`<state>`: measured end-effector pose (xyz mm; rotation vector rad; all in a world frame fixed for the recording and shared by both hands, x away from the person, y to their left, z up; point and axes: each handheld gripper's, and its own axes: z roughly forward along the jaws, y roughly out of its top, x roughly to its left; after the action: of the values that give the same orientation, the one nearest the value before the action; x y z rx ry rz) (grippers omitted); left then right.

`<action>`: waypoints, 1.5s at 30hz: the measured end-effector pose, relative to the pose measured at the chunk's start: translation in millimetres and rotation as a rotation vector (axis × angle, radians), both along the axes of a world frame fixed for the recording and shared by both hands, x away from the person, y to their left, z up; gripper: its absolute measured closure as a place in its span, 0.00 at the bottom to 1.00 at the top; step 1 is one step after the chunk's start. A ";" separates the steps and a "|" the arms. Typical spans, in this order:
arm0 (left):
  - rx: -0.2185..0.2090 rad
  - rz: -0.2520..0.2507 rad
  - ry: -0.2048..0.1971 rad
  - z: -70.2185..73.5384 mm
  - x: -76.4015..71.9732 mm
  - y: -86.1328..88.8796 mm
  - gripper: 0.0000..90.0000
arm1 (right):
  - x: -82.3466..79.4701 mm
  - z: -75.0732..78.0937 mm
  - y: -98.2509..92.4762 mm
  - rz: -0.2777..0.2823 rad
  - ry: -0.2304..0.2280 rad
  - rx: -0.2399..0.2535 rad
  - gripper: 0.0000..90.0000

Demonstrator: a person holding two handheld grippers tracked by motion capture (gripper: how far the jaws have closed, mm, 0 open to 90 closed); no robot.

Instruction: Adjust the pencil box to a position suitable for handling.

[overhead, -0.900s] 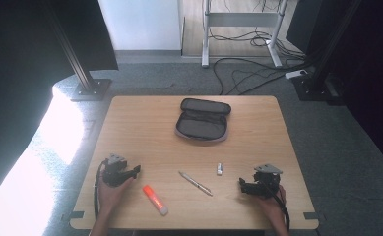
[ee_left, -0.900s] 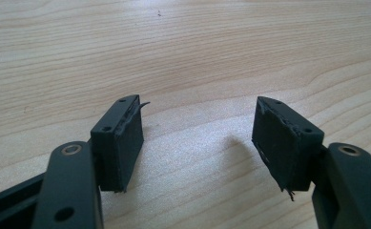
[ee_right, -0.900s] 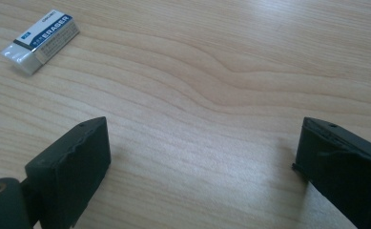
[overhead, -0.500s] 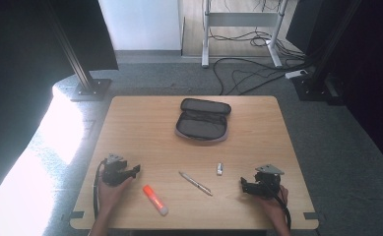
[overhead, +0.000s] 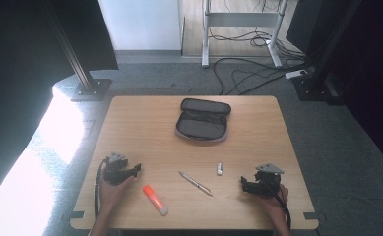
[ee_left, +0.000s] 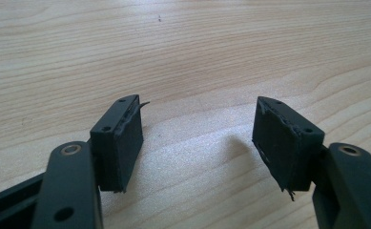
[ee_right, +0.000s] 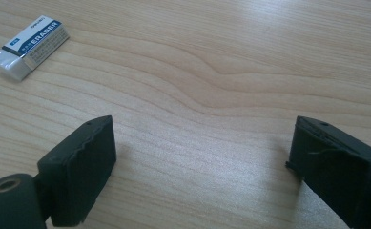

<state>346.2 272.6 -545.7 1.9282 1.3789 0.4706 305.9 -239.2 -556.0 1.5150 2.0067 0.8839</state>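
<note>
Left hand-held gripper (ee_left: 197,138), right hand-held gripper (ee_right: 200,167): jaws wide, empty.

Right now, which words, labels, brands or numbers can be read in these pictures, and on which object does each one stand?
"ERASER": on the paper sleeve of the small white rectangular eraser, seen in the right gripper view.
Small print on the blue corner of that sleeve: too small to read.
Orange and white marker pen on the wooden table: any print is too small to read.
Slim silver pen, open grey pencil case: no text visible.
</note>
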 end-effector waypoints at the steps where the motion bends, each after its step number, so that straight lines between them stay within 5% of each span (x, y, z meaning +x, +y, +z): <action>1: -0.002 -0.002 0.001 0.0 0.0 0.2 0.38 | -0.6 0.0 0.1 -0.005 -0.002 0.000 0.10; 24: 0.011 0.018 0.005 1.2 5.7 -1.0 0.40 | -1.5 1.9 -1.9 -0.037 -0.012 0.006 0.22; 30: 0.005 0.016 -0.018 17.8 17.9 -8.8 0.41 | 2.4 5.4 -4.2 -0.015 -0.004 0.019 0.27; 36: -0.018 -0.020 -0.031 40.6 34.2 -20.9 0.41 | 6.4 14.6 -9.0 -0.010 -0.046 0.056 0.27; 45: -0.062 -0.041 -0.034 50.3 48.8 -30.4 0.38 | 18.9 25.6 3.8 0.020 -0.059 0.067 0.27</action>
<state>395.1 242.3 -495.4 1.8860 1.3155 0.4336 324.8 -235.5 -530.3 1.4892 1.9709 1.0018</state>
